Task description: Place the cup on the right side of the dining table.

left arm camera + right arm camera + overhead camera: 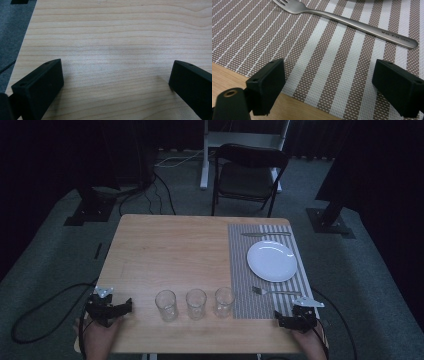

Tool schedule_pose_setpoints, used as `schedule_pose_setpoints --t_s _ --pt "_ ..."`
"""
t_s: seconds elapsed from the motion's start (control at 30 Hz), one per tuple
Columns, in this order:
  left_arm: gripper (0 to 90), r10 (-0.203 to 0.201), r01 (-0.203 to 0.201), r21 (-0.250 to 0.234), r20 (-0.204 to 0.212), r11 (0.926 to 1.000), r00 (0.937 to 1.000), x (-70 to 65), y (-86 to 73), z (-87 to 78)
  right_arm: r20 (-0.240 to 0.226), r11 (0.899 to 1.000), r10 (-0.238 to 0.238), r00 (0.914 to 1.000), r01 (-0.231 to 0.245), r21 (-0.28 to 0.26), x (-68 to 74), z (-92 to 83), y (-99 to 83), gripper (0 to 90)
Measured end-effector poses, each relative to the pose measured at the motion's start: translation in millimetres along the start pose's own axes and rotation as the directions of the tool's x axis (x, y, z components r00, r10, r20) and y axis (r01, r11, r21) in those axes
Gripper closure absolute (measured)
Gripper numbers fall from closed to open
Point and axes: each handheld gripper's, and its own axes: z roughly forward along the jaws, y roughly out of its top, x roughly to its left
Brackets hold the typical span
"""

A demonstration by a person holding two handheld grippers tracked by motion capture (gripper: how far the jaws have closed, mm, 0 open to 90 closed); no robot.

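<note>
While lined up: three glasses [195, 304], one plate [272, 261], fork [352, 21], knife [265, 234].

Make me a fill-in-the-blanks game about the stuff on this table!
1. There are ___ clear glasses in a row.
2. The white plate sits on the striped ___.
3. The fork lies on the placemat between the plate and the ___ tool.
4. Both the left tool and right tool are ___, holding nothing.

Missing words: three; placemat; right; open
</note>
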Motion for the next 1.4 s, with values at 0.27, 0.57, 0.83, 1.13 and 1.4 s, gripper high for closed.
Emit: schedule_pose_setpoints --t_s 0.27,0.57,0.83,1.13,1.4 --pt "0.0 -0.001 0.001 -0.001 -0.001 1.0000 1.0000 0.0 0.1 0.1 -0.001 1.000 0.001 1.0000 -0.001 0.008 0.0 0.0 1.0 11.0" --pt "0.0 0.000 0.000 0.000 0.000 1.0000 1.0000 0.0 -0.1 0.0 0.001 1.000 0.004 1.0000 -0.004 0.014 0.3 0.0 1.6 11.0" --pt "0.0 0.000 0.000 0.000 -0.001 1.0000 1.0000 0.0 0.0 0.0 0.004 0.999 -0.007 1.0000 0.007 0.040 1.8 -2.2 3.9 12.3" --pt "0.0 0.000 0.000 0.000 -0.001 1.0000 1.0000 0.0 0.0 0.0 -0.058 0.998 -0.044 0.9974 0.046 0.047 7.3 -9.5 7.1 12.4" --pt "0.0 0.000 0.000 0.000 0.000 1.0000 1.0000 0.0 0.0 0.0 -0.112 0.994 -0.093 0.9893 0.099 0.049 18.4 -12.1 11.8 12.5"
